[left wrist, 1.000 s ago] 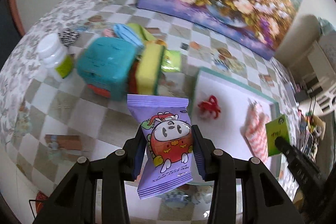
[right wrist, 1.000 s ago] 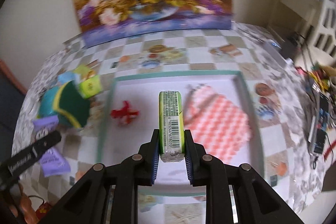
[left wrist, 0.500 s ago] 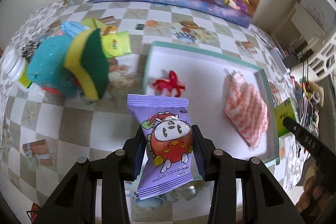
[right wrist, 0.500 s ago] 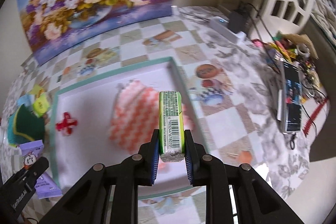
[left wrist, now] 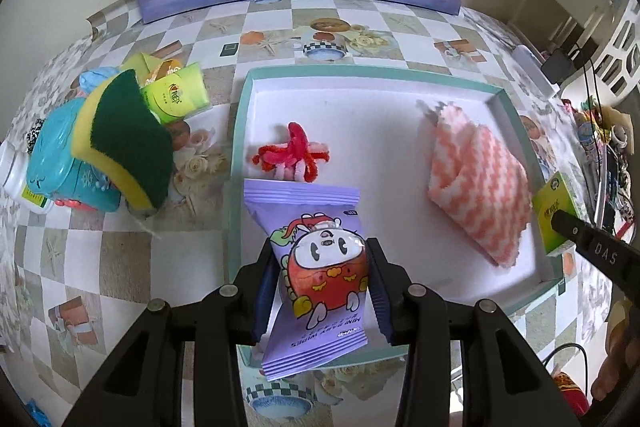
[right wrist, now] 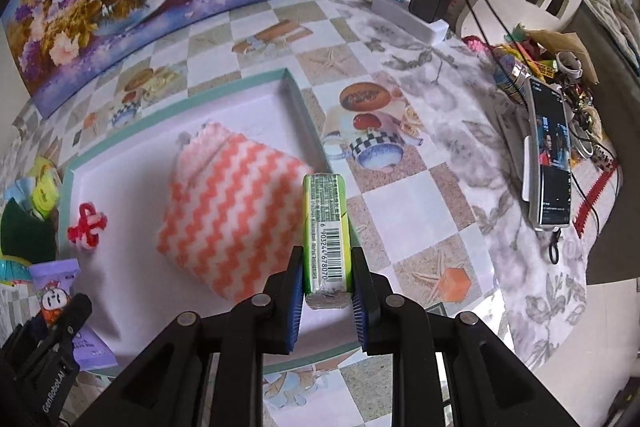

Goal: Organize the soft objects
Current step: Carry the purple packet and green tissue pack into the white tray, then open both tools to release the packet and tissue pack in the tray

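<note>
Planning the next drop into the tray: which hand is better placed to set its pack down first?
Left, probably: the left gripper holds the purple wipes pack over the tray floor, while the right gripper's green tissue pack hangs at the rim.

Left claw (left wrist: 322,279) clamped on packet, right claw (right wrist: 326,287) clamped, both tilted downward.
</note>
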The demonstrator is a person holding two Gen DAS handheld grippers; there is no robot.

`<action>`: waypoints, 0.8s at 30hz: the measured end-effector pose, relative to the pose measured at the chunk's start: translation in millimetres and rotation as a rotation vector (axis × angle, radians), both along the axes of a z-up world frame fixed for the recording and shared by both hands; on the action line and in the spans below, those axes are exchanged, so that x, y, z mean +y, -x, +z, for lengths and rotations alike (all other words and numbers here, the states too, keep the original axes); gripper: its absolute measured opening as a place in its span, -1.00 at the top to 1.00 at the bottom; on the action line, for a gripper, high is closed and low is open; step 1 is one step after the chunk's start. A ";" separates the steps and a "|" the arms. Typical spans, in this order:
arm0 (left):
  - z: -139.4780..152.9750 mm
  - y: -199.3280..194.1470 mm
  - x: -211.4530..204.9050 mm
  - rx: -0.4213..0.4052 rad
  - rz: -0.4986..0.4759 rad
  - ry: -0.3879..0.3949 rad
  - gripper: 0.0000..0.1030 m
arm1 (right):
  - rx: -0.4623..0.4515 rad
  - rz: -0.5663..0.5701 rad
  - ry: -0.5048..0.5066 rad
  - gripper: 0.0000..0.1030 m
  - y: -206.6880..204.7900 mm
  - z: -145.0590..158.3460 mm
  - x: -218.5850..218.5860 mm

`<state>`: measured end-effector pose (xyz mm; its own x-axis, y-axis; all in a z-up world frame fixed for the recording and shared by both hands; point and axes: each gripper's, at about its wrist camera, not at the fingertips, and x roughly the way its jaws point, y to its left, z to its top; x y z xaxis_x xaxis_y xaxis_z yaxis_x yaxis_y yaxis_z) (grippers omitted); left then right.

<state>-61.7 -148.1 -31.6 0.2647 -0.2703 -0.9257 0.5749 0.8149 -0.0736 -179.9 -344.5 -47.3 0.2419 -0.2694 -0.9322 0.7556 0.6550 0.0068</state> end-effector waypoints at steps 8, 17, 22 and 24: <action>-3.0 -5.3 0.5 0.019 0.015 -0.008 0.14 | -0.013 0.008 -0.007 0.52 -1.8 2.9 3.3; 0.1 -8.7 2.9 0.022 0.028 0.010 -0.27 | -0.040 0.049 -0.013 0.15 -7.7 7.3 10.8; 0.7 -12.6 7.0 0.027 0.049 0.021 -0.40 | -0.073 0.045 -0.001 -0.01 -7.0 14.3 11.5; 1.4 -15.2 9.6 0.029 0.064 0.029 -0.42 | -0.077 0.036 -0.001 -0.13 -6.1 15.6 11.0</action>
<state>-46.5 -138.5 -30.3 0.2555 -0.2808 -0.9251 0.5189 0.8472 -0.1138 -173.9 -333.5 -31.7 0.3227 -0.2587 -0.9105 0.7288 0.6817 0.0646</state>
